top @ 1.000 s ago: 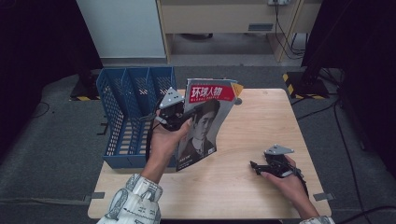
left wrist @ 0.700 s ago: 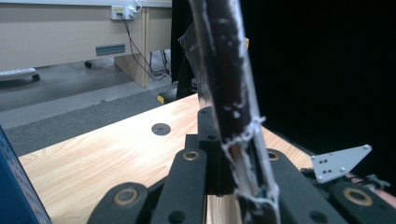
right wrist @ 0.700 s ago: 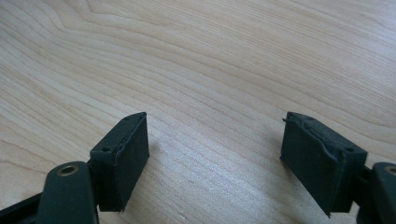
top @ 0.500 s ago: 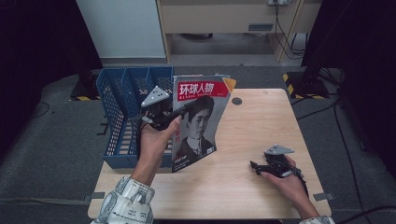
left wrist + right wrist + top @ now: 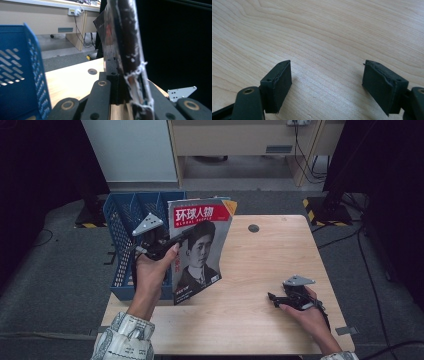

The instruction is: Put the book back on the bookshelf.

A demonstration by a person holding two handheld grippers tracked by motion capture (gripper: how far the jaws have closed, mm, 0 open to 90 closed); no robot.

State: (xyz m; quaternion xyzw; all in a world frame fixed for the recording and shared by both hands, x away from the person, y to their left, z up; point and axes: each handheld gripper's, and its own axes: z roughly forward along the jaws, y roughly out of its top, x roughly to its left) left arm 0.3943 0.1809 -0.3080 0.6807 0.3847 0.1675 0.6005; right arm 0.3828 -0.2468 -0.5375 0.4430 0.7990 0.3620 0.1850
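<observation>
A magazine (image 5: 200,245) with a red title band and a portrait on its cover stands nearly upright above the table's left side. My left gripper (image 5: 172,242) is shut on its left edge, beside the blue file rack (image 5: 125,227). In the left gripper view the magazine's edge (image 5: 130,57) is pinched between the black jaws, with the blue rack (image 5: 20,72) to the left. My right gripper (image 5: 275,299) rests on the table (image 5: 260,265) at the front right. Its fingers (image 5: 277,83) stand wide apart over bare wood, with nothing between them.
The blue rack has upright dividers and hangs over the table's left edge. A small dark round hole (image 5: 253,228) lies in the tabletop near the back. A wooden cabinet (image 5: 235,140) and cables stand on the floor behind the table.
My left gripper has carried the magazine leftward toward the blue rack and turned it more upright. The right gripper has stayed where it was.
</observation>
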